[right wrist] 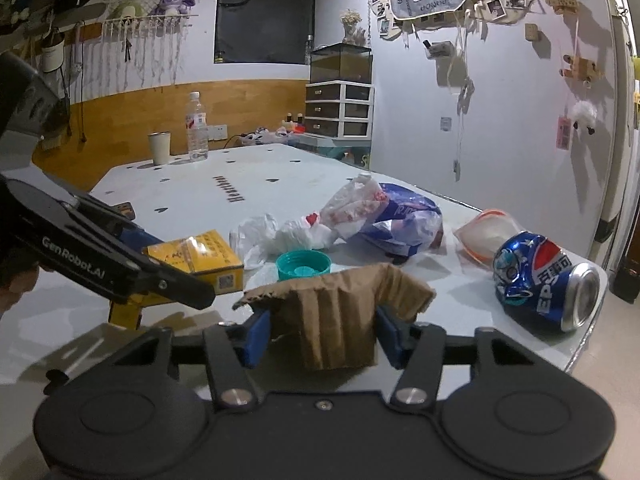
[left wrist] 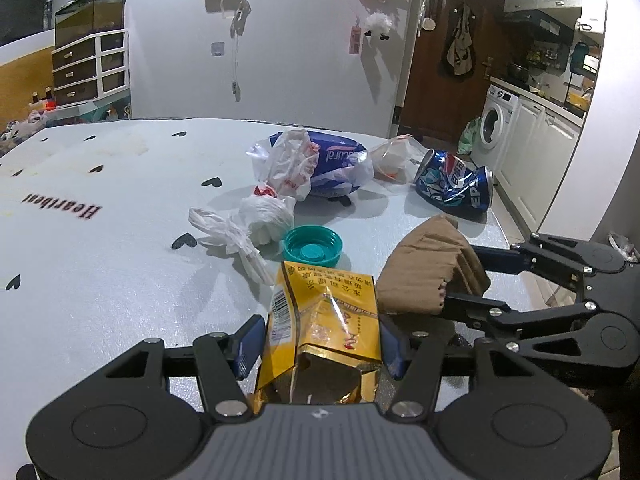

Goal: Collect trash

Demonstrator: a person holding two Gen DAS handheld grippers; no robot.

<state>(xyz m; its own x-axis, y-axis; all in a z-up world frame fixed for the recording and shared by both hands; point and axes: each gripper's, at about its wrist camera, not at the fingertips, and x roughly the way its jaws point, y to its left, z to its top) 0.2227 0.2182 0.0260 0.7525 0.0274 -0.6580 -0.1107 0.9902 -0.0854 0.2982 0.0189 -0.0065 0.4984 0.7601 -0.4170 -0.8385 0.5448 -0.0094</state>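
Note:
My left gripper is shut on a yellow cigarette pack, just above the white table; the pack also shows in the right wrist view. My right gripper is shut on a crumpled piece of brown cardboard, seen in the left wrist view right of the pack. A teal bottle cap lies just beyond. Behind it lie white plastic bags, a blue-and-white wrapper, a clear orange-edged wrapper and a crushed blue Pepsi can.
The white table has black heart prints and its edge runs close on the right, by the can. A water bottle and a metal cup stand at the far end. A drawer unit stands by the wall.

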